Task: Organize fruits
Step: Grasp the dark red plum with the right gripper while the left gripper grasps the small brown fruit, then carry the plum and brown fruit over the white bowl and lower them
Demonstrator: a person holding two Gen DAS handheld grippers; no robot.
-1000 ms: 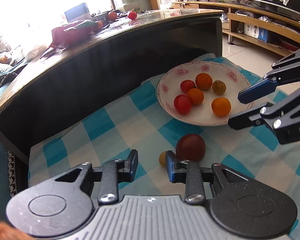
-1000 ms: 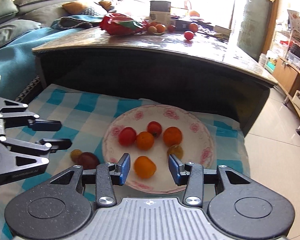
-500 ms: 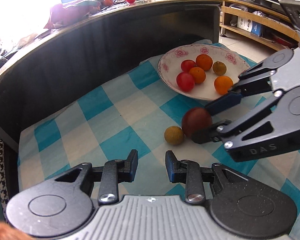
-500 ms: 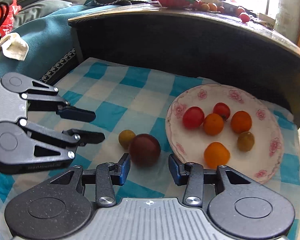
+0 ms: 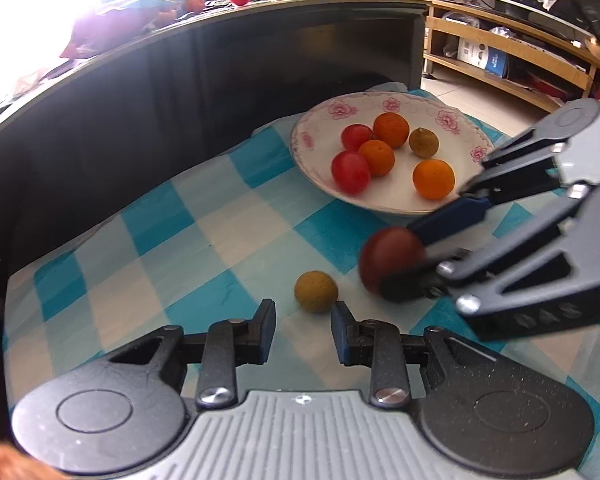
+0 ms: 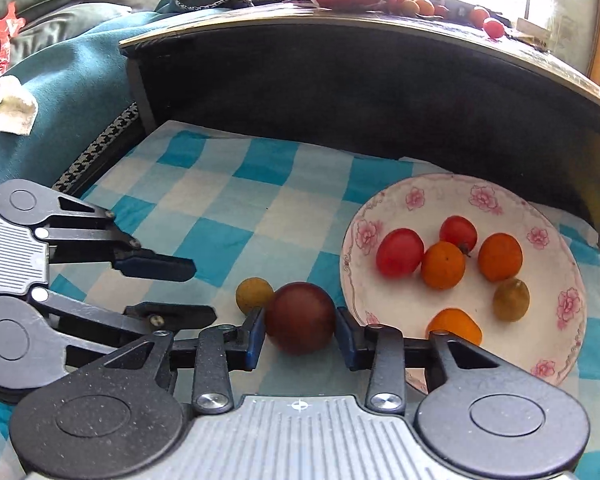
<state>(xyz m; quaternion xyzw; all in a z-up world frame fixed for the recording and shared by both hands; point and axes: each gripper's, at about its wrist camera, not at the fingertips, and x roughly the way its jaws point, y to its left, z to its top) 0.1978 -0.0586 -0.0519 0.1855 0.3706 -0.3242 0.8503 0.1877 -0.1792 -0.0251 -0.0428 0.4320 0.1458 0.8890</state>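
Right claw (image 6: 300, 334) closed onto dark plum (image 6: 300, 318); contact blurred.

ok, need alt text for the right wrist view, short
The right gripper has its jaws either side of a dark red fruit on a blue-and-white checked cloth, just closing on it. A small yellow fruit touches it on the left; a floral plate of six small fruits sits right, the left gripper at far left.

Blue-and-white checked cloth (image 6: 236, 196) covers the low surface. Directly on it: floral-rimmed plate (image 6: 572, 304) of fruit at the right in the right wrist view, dark red plum (image 6: 300, 318) and small yellow-brown fruit (image 6: 253, 293) touching, just left of the plate.
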